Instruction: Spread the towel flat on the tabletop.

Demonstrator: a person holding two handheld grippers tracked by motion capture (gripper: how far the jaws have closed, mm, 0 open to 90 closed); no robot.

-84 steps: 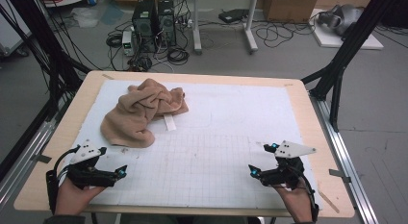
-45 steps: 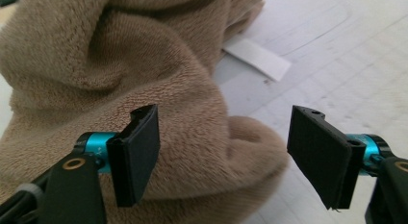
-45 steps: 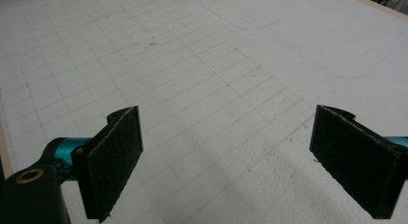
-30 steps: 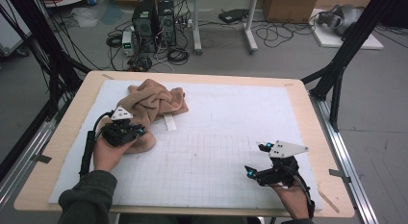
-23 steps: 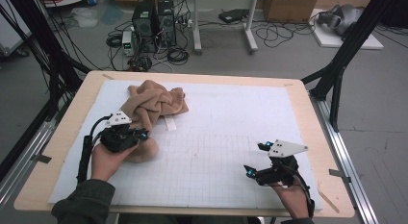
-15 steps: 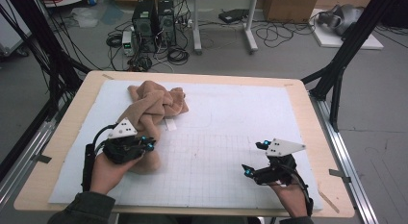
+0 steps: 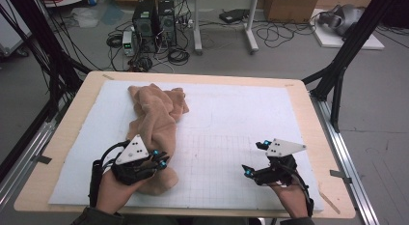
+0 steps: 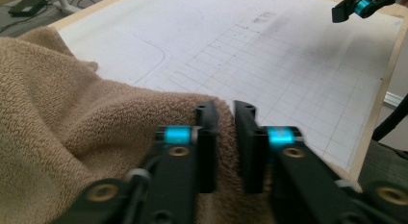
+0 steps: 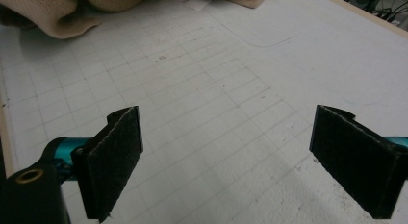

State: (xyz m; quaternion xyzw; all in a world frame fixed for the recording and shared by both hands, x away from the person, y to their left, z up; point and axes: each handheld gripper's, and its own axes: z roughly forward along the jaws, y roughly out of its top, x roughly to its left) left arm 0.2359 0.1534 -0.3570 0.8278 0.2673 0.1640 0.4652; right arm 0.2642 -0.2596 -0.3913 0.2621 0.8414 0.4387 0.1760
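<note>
A tan towel (image 7: 156, 119) lies stretched out on the left part of the white grid mat (image 7: 241, 114), from the far left toward the near edge. My left gripper (image 7: 163, 161) sits at the towel's near end. In the left gripper view its jaws (image 8: 226, 137) stand a narrow gap apart, and a fold of towel (image 8: 72, 113) fills that gap. The jaws have just been opening a little. My right gripper (image 7: 255, 158) hovers over bare mat at the near right. Its pads (image 9: 115, 156) stand wide apart with nothing between them. The towel (image 9: 57, 12) lies far off in the right gripper view.
The mat covers a wooden table (image 7: 313, 138) with a black frame post (image 7: 337, 80) at the far right. Computers and cables lie on the floor beyond the far edge. My right gripper (image 8: 361, 5) shows at the top right of the left gripper view.
My left gripper has drawn the towel's near end toward the near edge, and the heap has stretched into a long strip. The right hand has barely moved.
</note>
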